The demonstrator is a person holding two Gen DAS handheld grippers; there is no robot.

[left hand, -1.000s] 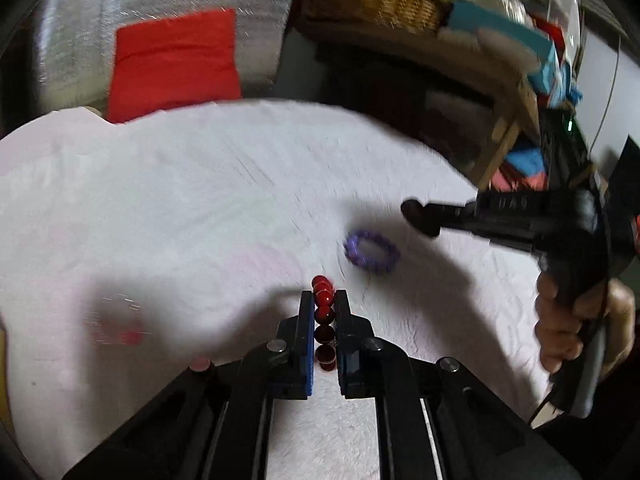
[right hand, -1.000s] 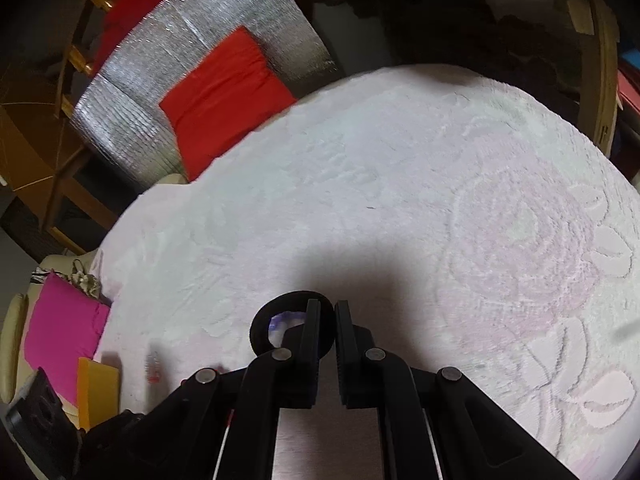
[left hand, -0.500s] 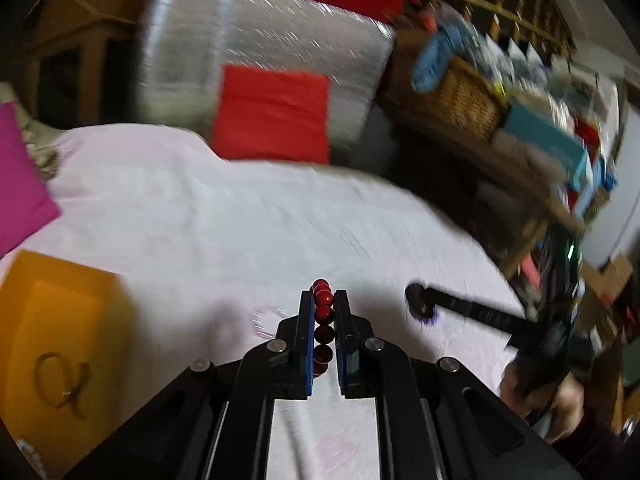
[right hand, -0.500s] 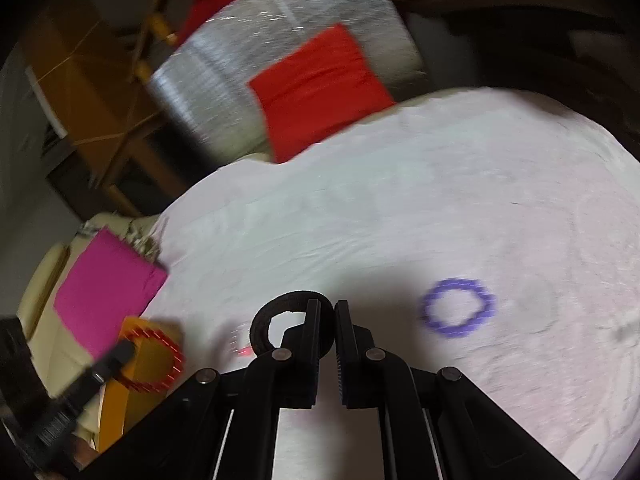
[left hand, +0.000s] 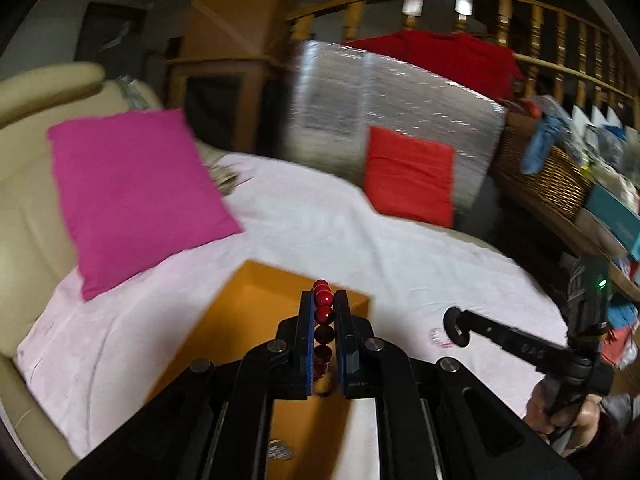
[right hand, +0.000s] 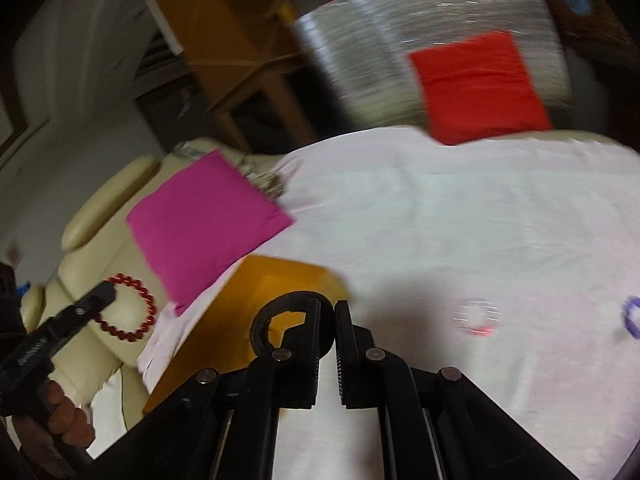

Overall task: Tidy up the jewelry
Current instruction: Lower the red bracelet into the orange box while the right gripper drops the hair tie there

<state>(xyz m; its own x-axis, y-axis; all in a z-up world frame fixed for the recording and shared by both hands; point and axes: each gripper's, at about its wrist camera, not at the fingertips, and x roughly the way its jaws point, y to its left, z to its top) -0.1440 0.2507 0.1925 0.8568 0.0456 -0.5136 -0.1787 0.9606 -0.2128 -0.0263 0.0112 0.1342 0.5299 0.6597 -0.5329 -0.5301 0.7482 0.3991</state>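
Note:
My left gripper (left hand: 323,296) is shut on a red bead bracelet (left hand: 323,316), held edge-on above an open orange box (left hand: 248,320). In the right wrist view the same red bead bracelet (right hand: 132,312) hangs as a full loop from the left gripper (right hand: 108,292), off the box's left side. My right gripper (right hand: 327,320) is shut on a black ring (right hand: 264,320) over the orange box (right hand: 288,276). It also shows in the left wrist view as the right gripper (left hand: 460,322). A clear bracelet (right hand: 476,316) and a purple bracelet (right hand: 632,316) lie on the white blanket (right hand: 480,220).
A pink cushion (left hand: 132,196) leans on the cream sofa (left hand: 28,184) behind the box. A red cushion (left hand: 408,176) rests against a silver foil panel (left hand: 400,112) at the back. A wicker basket (left hand: 540,176) and shelf clutter stand to the right.
Both grippers have swept left across the blanket with the red bracelet and the black ring. The orange box has come under them. The purple bracelet now lies far to the right.

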